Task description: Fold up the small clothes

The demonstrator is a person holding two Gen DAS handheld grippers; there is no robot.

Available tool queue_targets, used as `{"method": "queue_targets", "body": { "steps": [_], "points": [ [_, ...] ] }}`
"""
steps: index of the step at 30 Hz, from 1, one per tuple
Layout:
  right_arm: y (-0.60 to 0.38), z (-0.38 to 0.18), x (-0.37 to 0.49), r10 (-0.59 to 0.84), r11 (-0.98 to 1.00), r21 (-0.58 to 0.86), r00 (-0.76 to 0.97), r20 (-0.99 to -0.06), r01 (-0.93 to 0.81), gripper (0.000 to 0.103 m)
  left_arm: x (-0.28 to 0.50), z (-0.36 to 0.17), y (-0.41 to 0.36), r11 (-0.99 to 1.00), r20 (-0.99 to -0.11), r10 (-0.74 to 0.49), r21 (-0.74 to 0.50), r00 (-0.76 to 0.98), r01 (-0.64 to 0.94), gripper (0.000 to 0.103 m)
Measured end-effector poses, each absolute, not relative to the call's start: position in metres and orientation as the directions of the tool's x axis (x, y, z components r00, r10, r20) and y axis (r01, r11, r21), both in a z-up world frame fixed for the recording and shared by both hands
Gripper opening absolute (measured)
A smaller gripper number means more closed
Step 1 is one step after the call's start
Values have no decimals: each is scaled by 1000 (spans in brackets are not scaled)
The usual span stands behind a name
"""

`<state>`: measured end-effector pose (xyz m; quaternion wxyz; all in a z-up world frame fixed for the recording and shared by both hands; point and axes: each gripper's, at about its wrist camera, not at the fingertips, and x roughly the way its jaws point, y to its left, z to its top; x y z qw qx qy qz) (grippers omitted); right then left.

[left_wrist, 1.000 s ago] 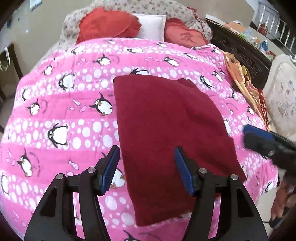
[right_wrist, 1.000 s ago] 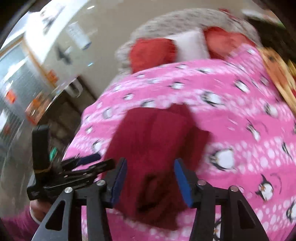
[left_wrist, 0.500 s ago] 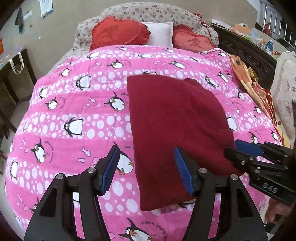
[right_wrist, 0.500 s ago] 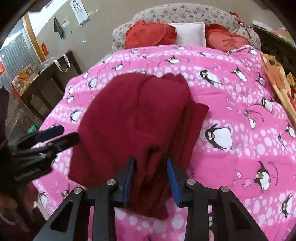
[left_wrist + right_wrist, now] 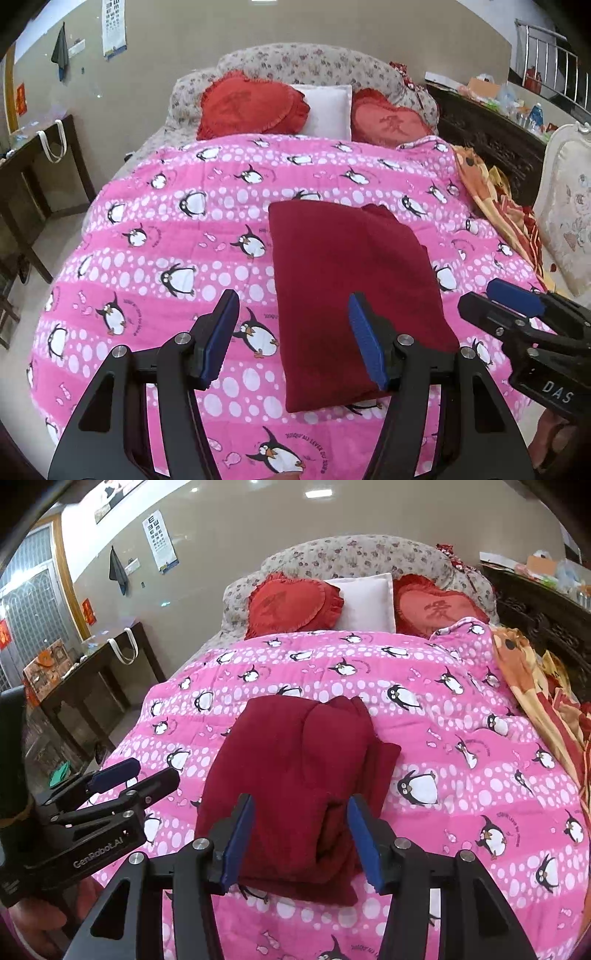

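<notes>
A dark red garment [image 5: 351, 280] lies folded into a long rectangle on the pink penguin quilt [image 5: 166, 258]; it also shows in the right wrist view [image 5: 299, 775], with layered folds at its near right edge. My left gripper [image 5: 293, 336] is open and empty, held above the garment's near left edge. My right gripper [image 5: 301, 843] is open and empty, held above the garment's near end. The right gripper also appears at the right of the left wrist view [image 5: 517, 314], and the left gripper at the left of the right wrist view [image 5: 118, 779].
Two red heart cushions [image 5: 255, 107] and a white pillow [image 5: 328, 110] lie at the head of the bed. An orange blanket [image 5: 495, 199] lies along the right edge. A dark table [image 5: 33, 173] stands left, a white chair [image 5: 569, 221] right.
Both grippers have pulled back and up from the bed. The right gripper, nearly closed on the garment's near end half a second ago, has opened and let it go.
</notes>
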<state>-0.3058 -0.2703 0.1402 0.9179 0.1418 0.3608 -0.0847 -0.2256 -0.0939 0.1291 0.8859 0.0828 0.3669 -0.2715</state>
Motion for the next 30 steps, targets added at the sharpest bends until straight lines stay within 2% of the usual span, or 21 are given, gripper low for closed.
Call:
{"method": "queue_targets", "body": {
  "steps": [4, 12, 30],
  "points": [
    [-264, 140, -307, -52, 943, 204, 723, -689, 263, 62, -231, 136, -89, 841, -678, -425, -51, 600, 539, 61],
    [-256, 146, -310, -66, 947, 187, 730, -681, 261, 64, -236, 144, -85, 845, -657, -430, -53, 619, 532, 61],
    [-263, 135, -304, -55, 937, 206, 704, -708, 282, 66, -232, 137, -88, 842, -668, -430, -54, 607, 537, 61]
  ]
}}
